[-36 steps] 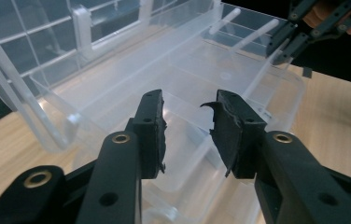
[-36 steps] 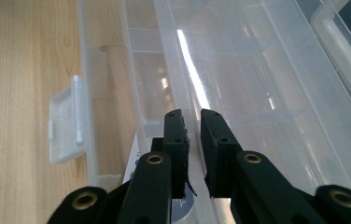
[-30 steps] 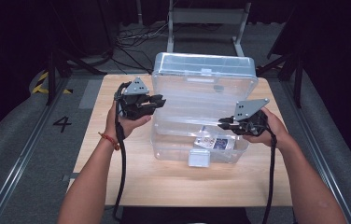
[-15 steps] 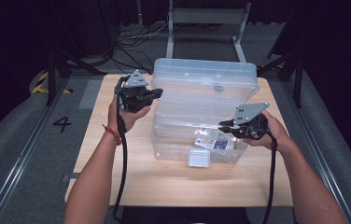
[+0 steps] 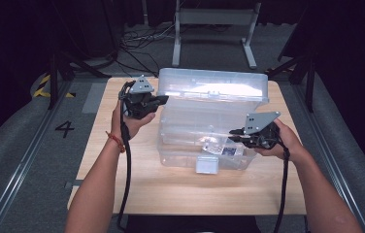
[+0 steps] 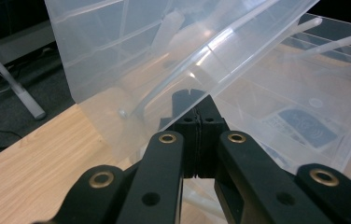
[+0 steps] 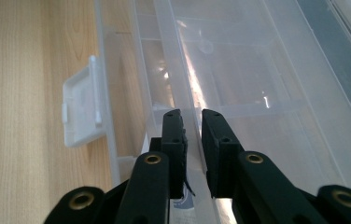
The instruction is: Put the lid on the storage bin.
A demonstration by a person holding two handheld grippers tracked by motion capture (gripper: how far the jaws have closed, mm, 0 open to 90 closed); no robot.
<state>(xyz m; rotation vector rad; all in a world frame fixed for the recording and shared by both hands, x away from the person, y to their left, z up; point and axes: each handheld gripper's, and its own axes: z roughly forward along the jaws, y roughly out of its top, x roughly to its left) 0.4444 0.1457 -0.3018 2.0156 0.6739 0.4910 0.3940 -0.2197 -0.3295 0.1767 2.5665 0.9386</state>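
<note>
A clear plastic storage box [image 5: 190, 138] stands on the wooden table [image 5: 122, 165], its clear lid [image 5: 214, 87] tilted up from the front. My left gripper [image 5: 163, 100] is at the lid's left edge; in the left gripper view its jaws [image 6: 194, 100] are shut on the lid [image 6: 141, 46]. My right gripper [image 5: 231, 132] reaches in from the right at the box's front. In the right gripper view its jaws [image 7: 192, 116] pinch a thin clear rim of the box [image 7: 178, 60]. A white latch [image 5: 207, 165] hangs on the front wall. A printed clear bag [image 6: 299, 123] lies inside.
The latch [image 7: 82, 107] sits left of my right jaws, with bare wood beyond it. Grey floor with a marked "4" [image 5: 65, 128] lies left of the table. A metal stand [image 5: 214, 19] rises behind the table. Dark curtains close off the sides.
The lid has swung higher and further back, and my left gripper has risen with it. My right gripper has stayed at the box's front right.
</note>
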